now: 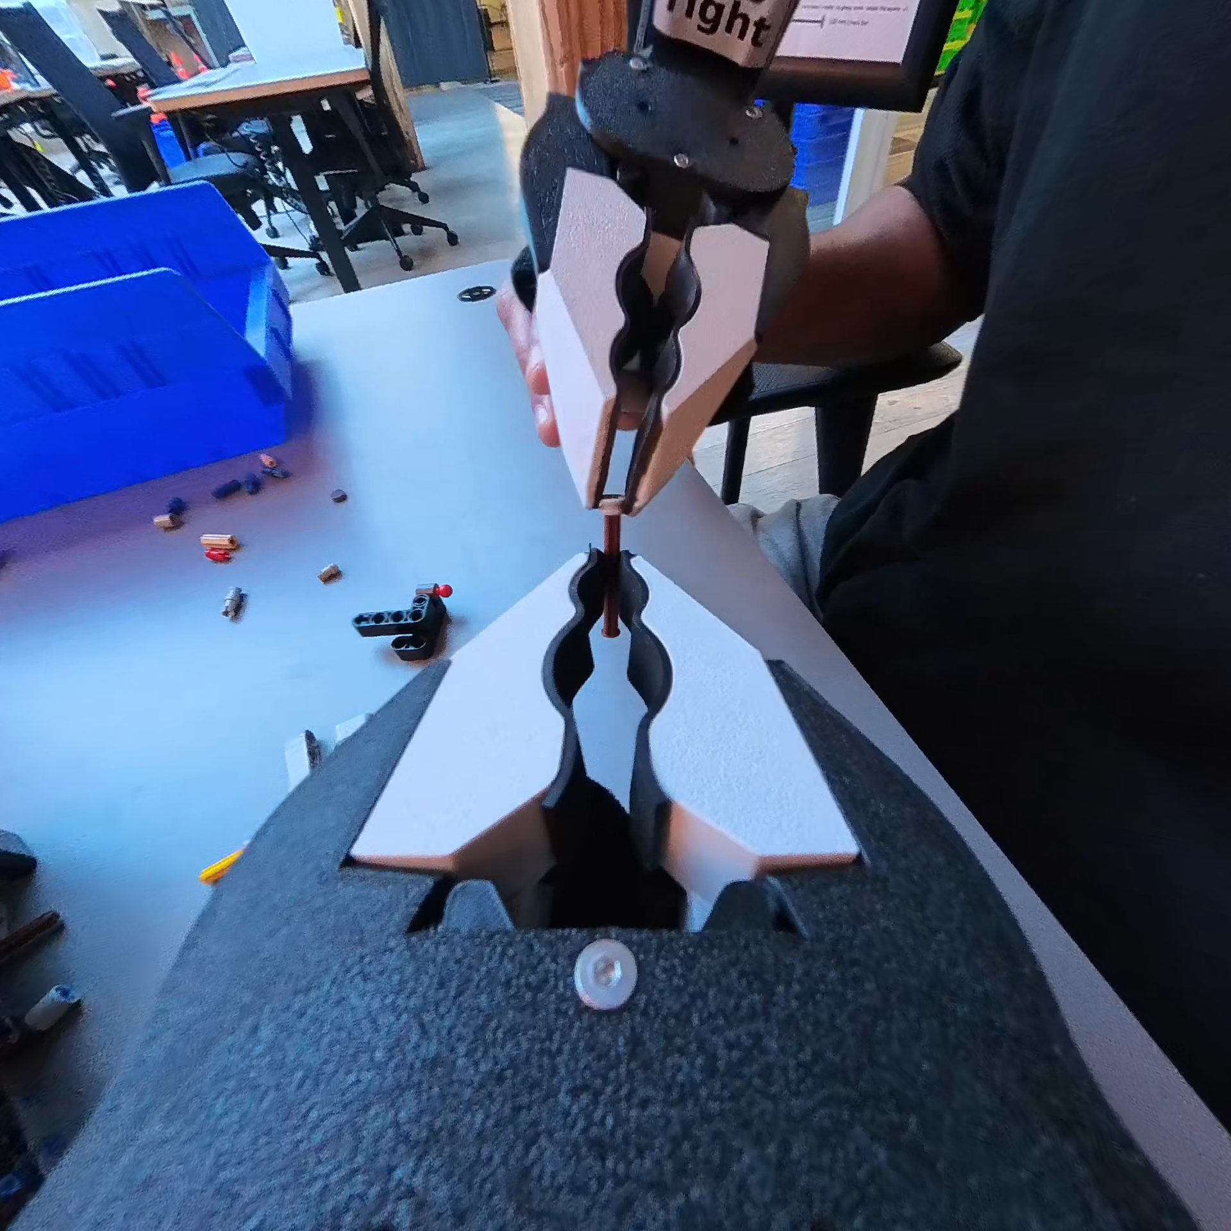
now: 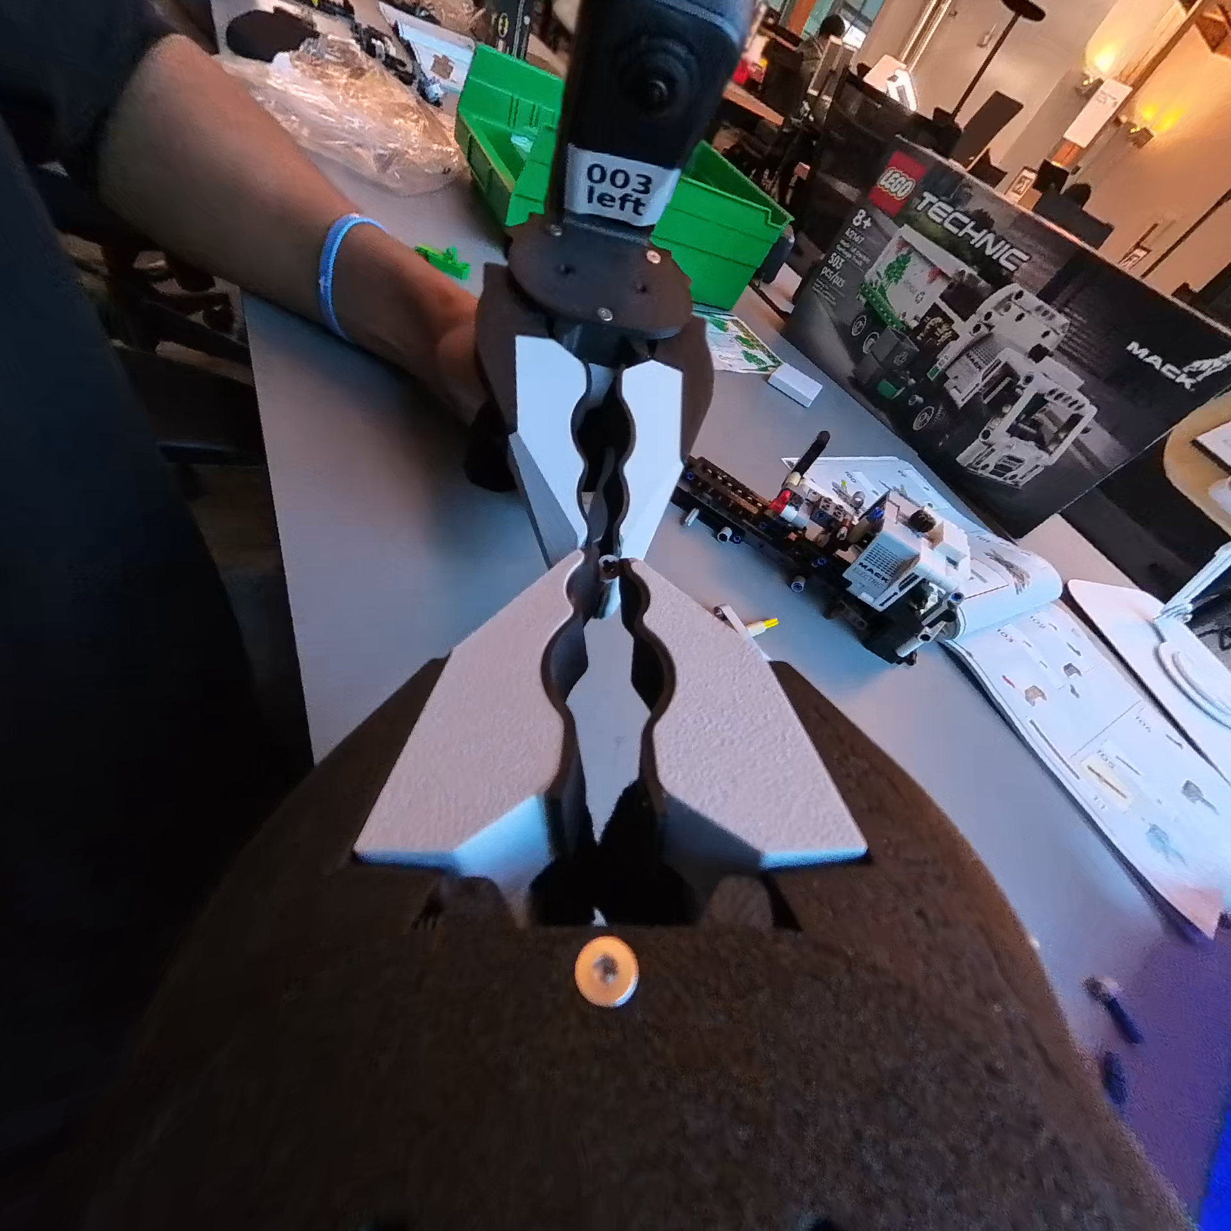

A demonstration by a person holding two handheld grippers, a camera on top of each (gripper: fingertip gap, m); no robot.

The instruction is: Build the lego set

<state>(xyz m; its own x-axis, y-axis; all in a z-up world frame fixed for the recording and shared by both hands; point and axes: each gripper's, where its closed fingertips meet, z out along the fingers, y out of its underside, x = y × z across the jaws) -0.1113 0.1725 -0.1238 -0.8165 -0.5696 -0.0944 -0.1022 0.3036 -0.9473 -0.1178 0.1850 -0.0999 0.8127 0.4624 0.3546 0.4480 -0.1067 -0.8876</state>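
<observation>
A thin red rod (image 1: 611,586) sits mid-frame, pinched in the closed left gripper (image 1: 609,566). The right gripper (image 1: 616,503) is squeezed on a small tan ring (image 1: 609,504) at its top. The half-built truck (image 2: 859,553) waits on the counter (image 2: 400,499), right of middle. Lots left.

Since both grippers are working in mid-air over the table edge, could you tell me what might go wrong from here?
1. The left gripper pinches the dark red axle only at its fingertips; a push off its line could tilt it or make it slip.
2. The small tan bush in the right gripper sits at the very fingertips and could pop out.
3. Both meet near the table edge, so a dropped piece may fall to the floor.
</observation>
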